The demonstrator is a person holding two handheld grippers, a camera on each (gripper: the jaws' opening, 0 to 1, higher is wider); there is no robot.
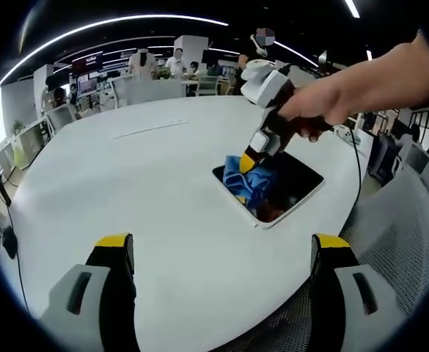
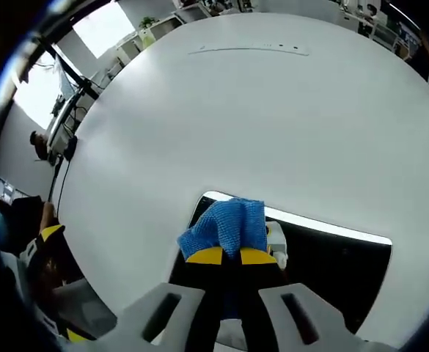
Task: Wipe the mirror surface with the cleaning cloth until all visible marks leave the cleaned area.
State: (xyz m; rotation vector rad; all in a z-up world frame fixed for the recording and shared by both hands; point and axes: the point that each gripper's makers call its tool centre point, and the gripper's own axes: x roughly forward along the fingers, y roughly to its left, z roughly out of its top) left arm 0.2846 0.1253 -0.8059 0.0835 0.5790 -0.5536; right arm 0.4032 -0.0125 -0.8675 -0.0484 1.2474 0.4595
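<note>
White round surface [image 1: 126, 176] in an open office, mirror [image 2: 331, 264] laid flat on it, blue cleaning cloth [image 2: 225, 227] pressed onto the mirror, clamped between right gripper [image 2: 232, 256] fingers, left gripper [image 1: 221, 253] fingers held apart.

You have nothing legible to read here. In the left gripper view, a dark sign [image 1: 87, 63] with reddish lettering hangs at the far back of the room, but its characters are too small and blurred for you to make out. In the right gripper view, you find no print, label or number on the worktop [image 2: 258, 117].
</note>
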